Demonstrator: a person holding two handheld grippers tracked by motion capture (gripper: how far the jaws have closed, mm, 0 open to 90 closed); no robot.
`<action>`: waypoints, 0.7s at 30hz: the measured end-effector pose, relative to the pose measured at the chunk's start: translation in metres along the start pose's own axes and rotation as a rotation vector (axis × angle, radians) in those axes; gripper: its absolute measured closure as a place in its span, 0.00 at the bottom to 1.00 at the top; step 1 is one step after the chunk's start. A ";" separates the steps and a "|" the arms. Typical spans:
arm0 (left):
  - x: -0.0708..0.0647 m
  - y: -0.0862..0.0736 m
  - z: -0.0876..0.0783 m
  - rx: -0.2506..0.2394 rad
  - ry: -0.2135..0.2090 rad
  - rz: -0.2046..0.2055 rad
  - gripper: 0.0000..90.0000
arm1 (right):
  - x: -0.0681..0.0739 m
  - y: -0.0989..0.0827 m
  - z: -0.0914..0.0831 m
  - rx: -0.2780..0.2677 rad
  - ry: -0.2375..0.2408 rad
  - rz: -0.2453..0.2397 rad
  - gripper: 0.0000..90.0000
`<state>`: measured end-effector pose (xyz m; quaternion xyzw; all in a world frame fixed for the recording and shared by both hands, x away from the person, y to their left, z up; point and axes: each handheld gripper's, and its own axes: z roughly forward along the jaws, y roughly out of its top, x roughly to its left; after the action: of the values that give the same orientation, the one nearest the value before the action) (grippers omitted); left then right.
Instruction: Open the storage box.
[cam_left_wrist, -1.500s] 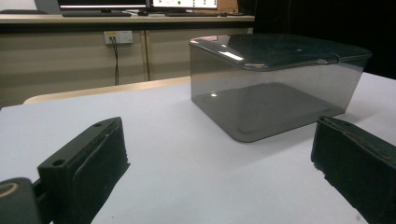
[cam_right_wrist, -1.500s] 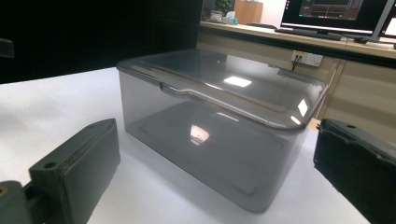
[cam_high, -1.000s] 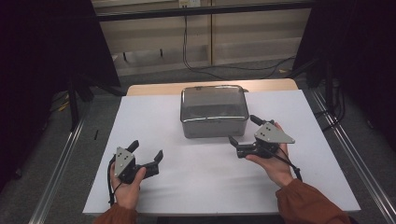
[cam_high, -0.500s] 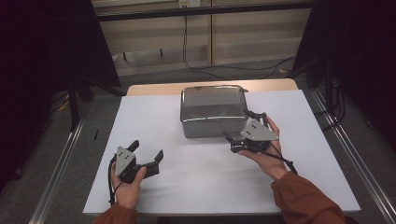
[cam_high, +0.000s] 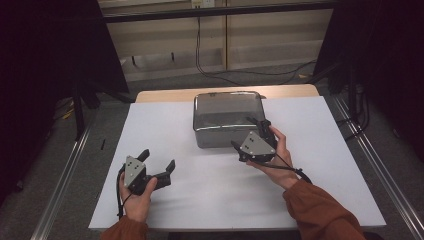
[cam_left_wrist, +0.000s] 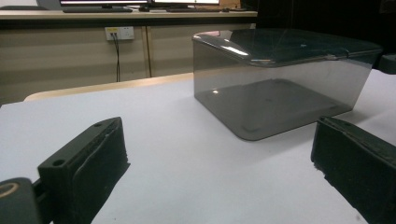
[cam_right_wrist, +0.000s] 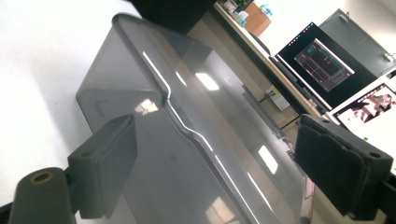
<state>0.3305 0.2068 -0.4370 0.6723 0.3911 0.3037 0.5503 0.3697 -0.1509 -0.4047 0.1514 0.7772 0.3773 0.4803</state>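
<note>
Right gripper (cam_high: 251, 135) straddles the grey lidded box's (cam_high: 227, 117) near corner, jaws just narrowing, not yet gripping; left gripper (cam_high: 159, 162) rests released on the white tabletop (cam_high: 330, 150).

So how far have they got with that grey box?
Barely started. The smoky grey lidded box sits closed on the white table. The right tool has reached its near right corner, jaws closing around the lid edge, not gripping. The left tool waits open, apart. Gripping and anything further remain.

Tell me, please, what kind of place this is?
Probably a lab or office workroom: a white table bearing one grey plastic box, computer monitors on a desk behind, and a wall socket with cables.
</note>
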 end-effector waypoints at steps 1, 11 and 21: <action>0.000 0.000 0.000 0.000 0.000 0.000 0.04 | 0.001 0.000 0.001 0.002 0.000 -0.015 0.16; 0.000 0.000 -0.001 -0.002 -0.007 -0.009 0.04 | 0.013 0.003 0.010 0.044 -0.048 -0.242 0.31; 0.001 -0.001 -0.001 -0.001 -0.004 -0.008 0.04 | 0.024 0.006 0.017 0.064 -0.085 -0.430 0.50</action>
<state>0.3297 0.2079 -0.4373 0.6711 0.3926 0.3005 0.5524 0.3717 -0.1247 -0.4197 0.0130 0.7824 0.2346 0.5768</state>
